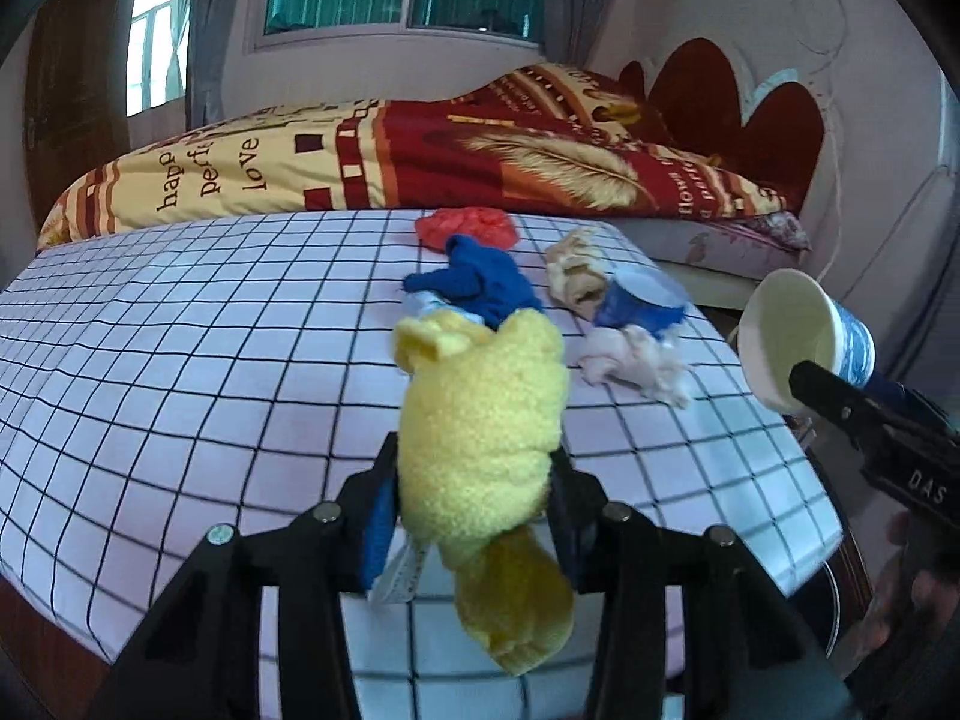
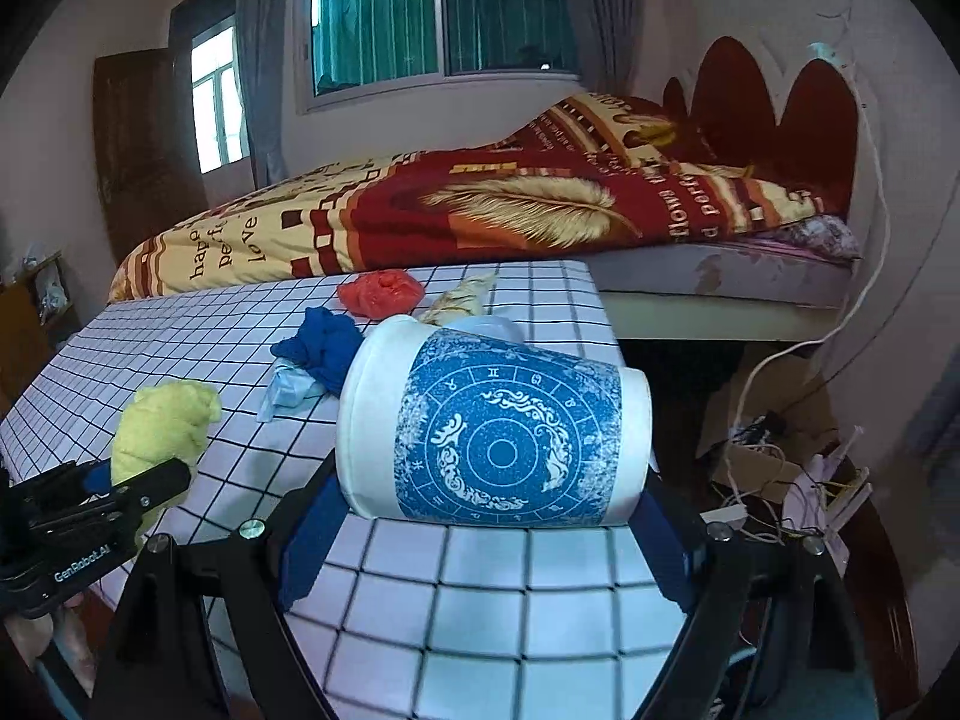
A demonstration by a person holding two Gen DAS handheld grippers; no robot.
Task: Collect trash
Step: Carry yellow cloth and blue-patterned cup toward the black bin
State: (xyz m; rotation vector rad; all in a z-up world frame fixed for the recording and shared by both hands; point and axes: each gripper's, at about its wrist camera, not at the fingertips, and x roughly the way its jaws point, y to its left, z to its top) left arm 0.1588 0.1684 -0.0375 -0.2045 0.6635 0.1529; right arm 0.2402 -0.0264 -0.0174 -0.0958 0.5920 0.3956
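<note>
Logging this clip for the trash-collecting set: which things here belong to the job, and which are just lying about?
Job:
- yellow cloth, gripped in the left claw
- paper cup, gripped in the right claw
- red bag, blue cloth, second cup and crumpled tissue on the table

Lying about:
- bed
- cables

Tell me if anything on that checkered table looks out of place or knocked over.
A second blue paper cup lies tipped on its side among crumpled tissue near the checkered table's right edge. A blue cloth and a red wad are strewn beside it. Nothing looks spilled.
</note>
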